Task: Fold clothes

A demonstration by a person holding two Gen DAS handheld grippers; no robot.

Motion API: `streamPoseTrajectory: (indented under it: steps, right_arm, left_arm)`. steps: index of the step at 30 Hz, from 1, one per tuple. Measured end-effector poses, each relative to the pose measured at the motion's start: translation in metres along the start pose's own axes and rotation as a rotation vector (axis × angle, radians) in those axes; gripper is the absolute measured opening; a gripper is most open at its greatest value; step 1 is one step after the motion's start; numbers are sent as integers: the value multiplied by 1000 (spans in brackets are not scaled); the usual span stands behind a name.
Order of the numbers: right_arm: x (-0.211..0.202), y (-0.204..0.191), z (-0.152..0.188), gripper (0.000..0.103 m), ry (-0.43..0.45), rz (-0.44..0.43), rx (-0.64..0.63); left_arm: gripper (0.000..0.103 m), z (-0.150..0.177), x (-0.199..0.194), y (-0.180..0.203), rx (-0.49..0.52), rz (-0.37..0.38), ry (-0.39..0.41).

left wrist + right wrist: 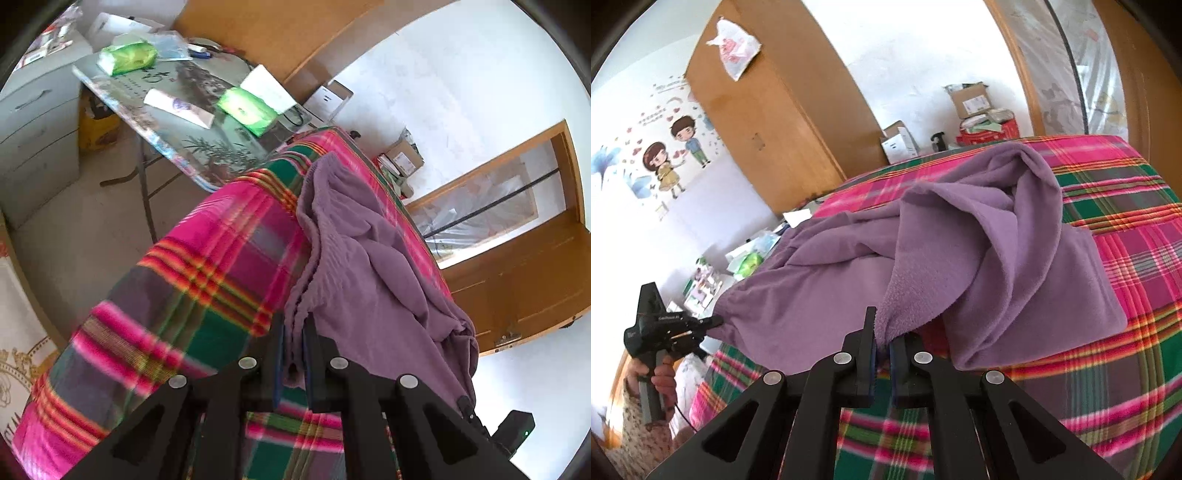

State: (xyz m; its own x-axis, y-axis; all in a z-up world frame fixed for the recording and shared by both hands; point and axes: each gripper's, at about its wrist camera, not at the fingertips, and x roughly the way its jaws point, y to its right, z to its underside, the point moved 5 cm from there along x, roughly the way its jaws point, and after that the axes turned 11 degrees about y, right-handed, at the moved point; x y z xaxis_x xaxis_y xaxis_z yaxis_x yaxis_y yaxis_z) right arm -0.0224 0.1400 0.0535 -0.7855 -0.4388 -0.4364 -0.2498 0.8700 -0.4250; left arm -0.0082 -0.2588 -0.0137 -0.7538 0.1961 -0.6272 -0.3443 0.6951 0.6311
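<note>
Both hand-held grippers (294, 332) (882, 332) pinch purple garment (979, 258) edges.

A: Purple fleece garment (820, 295), soft nap, plain colour. Crumpled, unfolded.

B: Where is it?

A: On the bed, spread over the plaid cover. One edge is lifted off it and pulled taut; the far part is heaped in loose folds.

B: Flat anywhere?

A: One panel at the right lies flat. Ribbed hem bunched at the near corner (295, 317).
</note>
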Motion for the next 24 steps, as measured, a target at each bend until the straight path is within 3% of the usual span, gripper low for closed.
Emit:
streamPoseTrajectory:
  steps: [15,24]
  right_arm:
    - [-35,-6,38,4,-39,-17,-43]
    - [-36,-12,56,5,-76,-6,-97]
  left_arm:
    - [9,39,-33,-40,-78,-14,-38]
    - [11,42,-28,-38,-2,-89,-45]
